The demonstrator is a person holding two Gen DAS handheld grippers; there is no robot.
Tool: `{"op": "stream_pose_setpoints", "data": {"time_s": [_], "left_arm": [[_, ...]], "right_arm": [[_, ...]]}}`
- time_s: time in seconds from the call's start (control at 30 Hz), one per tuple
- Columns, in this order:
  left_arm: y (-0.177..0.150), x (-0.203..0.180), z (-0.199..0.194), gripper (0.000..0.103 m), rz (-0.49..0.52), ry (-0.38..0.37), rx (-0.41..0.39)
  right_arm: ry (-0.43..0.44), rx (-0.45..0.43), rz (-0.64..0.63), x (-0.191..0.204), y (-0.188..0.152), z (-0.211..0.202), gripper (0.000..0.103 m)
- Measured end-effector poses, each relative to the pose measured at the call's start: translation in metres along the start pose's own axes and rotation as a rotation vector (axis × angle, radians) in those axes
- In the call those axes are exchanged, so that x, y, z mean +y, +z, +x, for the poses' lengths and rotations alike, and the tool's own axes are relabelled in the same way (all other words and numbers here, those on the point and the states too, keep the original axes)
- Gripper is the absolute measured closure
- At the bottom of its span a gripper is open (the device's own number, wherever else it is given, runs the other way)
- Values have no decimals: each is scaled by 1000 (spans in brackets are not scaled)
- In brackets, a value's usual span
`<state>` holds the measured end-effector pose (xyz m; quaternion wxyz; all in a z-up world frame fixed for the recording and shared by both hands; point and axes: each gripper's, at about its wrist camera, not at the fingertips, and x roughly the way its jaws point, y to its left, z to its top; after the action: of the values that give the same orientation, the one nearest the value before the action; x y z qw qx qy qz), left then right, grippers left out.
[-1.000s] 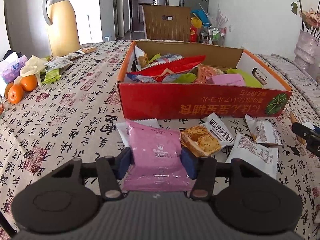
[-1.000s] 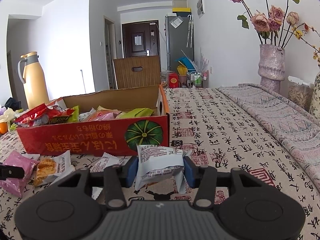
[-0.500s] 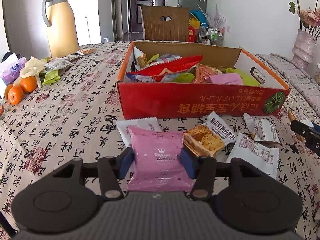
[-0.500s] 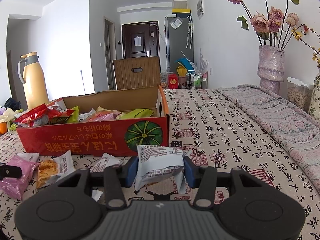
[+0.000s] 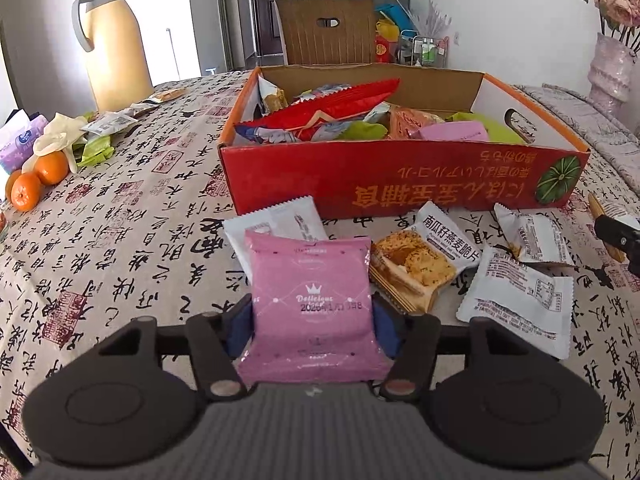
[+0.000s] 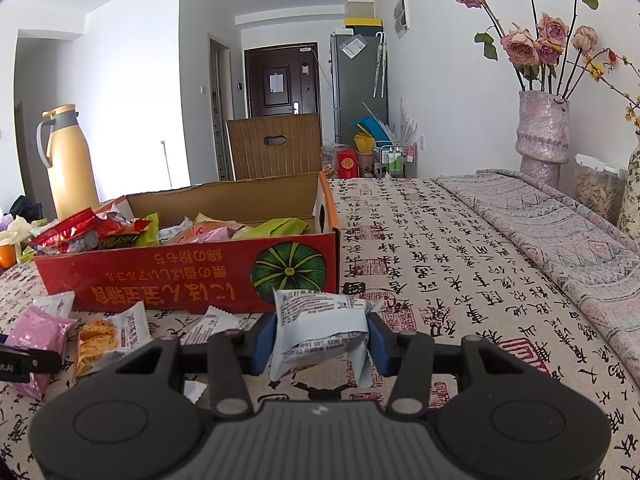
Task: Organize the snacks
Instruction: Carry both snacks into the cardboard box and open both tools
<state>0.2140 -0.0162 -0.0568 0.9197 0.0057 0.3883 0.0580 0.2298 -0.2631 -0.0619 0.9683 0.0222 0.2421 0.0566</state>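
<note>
A pink snack packet (image 5: 310,280) sits between the blue pads of my left gripper (image 5: 312,330), which touch its two sides. The packet looks flat, barely squeezed, low over the tablecloth. My right gripper (image 6: 320,340) is shut on a pale grey-white packet (image 6: 320,320), held above the table in front of the box's right corner. The red cardboard box (image 5: 400,196) holds several snack bags. In front of it lie an orange cracker packet (image 5: 420,260) and white packets (image 5: 516,296).
A yellow thermos (image 5: 114,44), oranges (image 5: 40,178) and small wrappers are on the far left of the table. A wooden chair back (image 5: 328,32) stands behind the box. A vase of roses (image 6: 542,136) and a folded cloth (image 6: 560,232) are on the right.
The left gripper's jaws have spread a little, and the pink packet between them has gone from pinched and crumpled to flat. The right gripper and its packet have not moved.
</note>
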Motion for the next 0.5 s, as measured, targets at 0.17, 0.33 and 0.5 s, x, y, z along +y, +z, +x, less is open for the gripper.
{"op": "stream_pose_setpoints", "data": {"time_s": [0.17, 0.33, 0.5], "left_arm": [[1, 3, -10, 42, 1, -13, -23], [6, 5, -25, 42, 8, -25, -62], [18, 4, -41, 42, 16, -48, -108]], "right_arm": [[2, -7, -28, 5, 0, -3, 56], [23, -35, -30, 10, 7, -14, 56], [45, -66, -44, 19, 18, -22, 56]]}}
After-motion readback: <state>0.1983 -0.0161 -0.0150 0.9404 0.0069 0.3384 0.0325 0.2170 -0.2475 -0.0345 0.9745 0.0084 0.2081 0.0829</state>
